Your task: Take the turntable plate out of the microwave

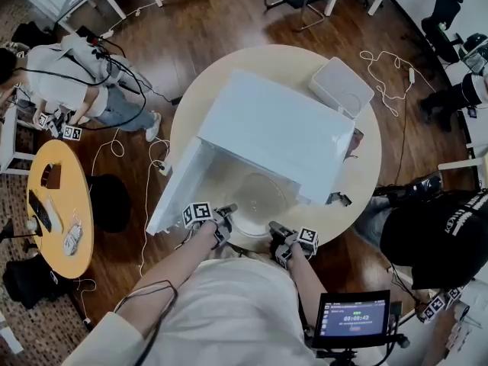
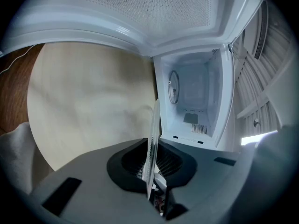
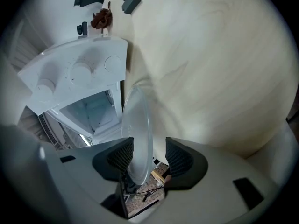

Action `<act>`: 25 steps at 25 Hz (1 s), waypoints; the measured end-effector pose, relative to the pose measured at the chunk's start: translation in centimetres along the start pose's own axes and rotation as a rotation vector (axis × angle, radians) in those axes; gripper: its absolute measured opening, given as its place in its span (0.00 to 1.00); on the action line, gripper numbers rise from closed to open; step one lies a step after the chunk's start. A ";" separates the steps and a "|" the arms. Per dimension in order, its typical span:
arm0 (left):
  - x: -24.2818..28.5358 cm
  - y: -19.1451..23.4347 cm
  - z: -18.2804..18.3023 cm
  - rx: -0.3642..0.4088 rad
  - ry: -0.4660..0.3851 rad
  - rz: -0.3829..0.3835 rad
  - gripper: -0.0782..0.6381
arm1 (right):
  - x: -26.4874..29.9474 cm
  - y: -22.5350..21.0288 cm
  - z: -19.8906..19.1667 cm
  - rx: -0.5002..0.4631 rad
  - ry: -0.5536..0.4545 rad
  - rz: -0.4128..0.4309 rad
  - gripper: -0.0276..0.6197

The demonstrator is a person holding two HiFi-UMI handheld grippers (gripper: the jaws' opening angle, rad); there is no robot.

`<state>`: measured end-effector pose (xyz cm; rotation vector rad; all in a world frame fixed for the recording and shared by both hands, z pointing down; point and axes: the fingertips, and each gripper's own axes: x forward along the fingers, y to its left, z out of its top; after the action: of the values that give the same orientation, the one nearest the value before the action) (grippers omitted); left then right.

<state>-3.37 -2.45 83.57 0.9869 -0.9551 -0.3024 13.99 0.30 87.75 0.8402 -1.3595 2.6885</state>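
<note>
turntable plate (image 1: 258, 197) | before open microwave (image 1: 274, 124) | left tool (image 1: 226, 213), right tool (image 1: 276, 233) at rim

Round pale table (image 1: 200, 90), open white microwave (image 1: 274, 128), white box (image 1: 341, 87)

The person is wearing a pale shirt (image 1: 229, 311), and a black cable (image 1: 156, 284) is looping over it. The left hand-held gripper (image 1: 225, 213) and right hand-held gripper (image 1: 278, 235) are showing grey shells, black ribbed pads (image 3: 117, 157) and black-and-white marker cubes (image 1: 197, 213).
</note>
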 end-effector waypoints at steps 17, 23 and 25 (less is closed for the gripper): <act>0.7 0.3 0.1 -0.015 -0.029 0.007 0.17 | -1.0 -0.3 -2.8 0.112 0.023 -0.034 0.18; 0.7 0.3 0.4 0.004 -0.035 0.021 0.17 | -0.7 -0.1 -2.9 0.123 -0.008 -0.022 0.09; 0.7 0.4 0.6 0.007 -0.036 0.032 0.17 | -0.6 0.1 -2.9 0.123 -0.012 -0.013 0.09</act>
<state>-3.50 -2.96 84.42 0.9744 -1.0043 -0.2911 13.14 2.55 85.96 0.8719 -1.1971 2.7856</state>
